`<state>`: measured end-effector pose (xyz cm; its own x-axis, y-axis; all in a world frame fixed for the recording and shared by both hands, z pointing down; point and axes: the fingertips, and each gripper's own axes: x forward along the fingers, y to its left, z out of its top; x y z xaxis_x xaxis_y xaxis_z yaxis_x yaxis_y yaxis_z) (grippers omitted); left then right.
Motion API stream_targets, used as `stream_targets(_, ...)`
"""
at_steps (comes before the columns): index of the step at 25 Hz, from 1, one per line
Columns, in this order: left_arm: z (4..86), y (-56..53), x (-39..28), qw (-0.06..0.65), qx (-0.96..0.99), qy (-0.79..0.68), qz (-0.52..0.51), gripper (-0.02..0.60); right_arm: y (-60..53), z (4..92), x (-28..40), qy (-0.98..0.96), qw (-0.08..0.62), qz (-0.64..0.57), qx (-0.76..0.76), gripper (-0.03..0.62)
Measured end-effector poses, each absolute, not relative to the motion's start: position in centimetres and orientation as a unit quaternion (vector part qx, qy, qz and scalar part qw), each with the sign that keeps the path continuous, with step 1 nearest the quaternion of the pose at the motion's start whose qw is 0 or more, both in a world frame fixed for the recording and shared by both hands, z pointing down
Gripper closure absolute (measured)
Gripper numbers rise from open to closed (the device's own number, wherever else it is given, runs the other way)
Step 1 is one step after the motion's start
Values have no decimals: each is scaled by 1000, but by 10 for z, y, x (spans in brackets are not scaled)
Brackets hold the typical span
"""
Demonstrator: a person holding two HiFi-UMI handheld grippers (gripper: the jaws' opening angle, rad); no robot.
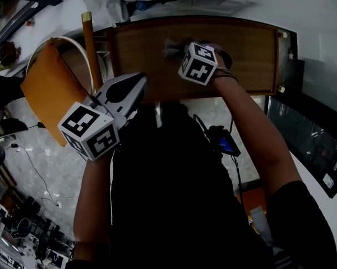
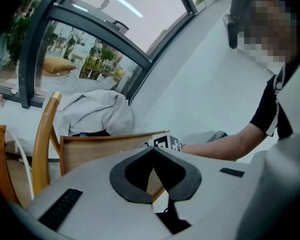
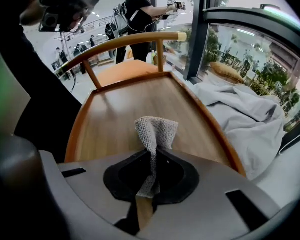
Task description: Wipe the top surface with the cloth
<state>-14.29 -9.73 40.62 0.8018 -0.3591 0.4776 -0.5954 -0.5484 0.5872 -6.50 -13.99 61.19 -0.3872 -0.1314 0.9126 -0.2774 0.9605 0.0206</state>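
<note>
The wooden table top (image 1: 241, 55) lies ahead of me. My right gripper (image 1: 183, 51) hovers over its left-middle part, shut on a grey knitted cloth (image 1: 171, 47). In the right gripper view the cloth (image 3: 157, 130) stands up from between the jaws of that gripper (image 3: 153, 153), above the wood (image 3: 115, 114). My left gripper (image 1: 139, 83) is held off the table near its front left corner, shut with nothing in it. In the left gripper view the left gripper (image 2: 153, 150) has its pads closed tip to tip, and the table's edge (image 2: 100, 146) shows beyond it.
An orange-seated wooden chair (image 1: 47, 88) stands left of the table, its curved back (image 3: 125, 40) visible past the table's far end. A heap of pale grey fabric (image 3: 244, 111) lies along the table's window side. A dark cabinet (image 1: 308, 133) is at the right.
</note>
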Motion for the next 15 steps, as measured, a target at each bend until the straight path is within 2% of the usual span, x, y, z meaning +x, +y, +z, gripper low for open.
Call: stream_targets(15,409,-98,-124,386,872,-258,157,569,-17,619,-70,-838,526,143,28,557)
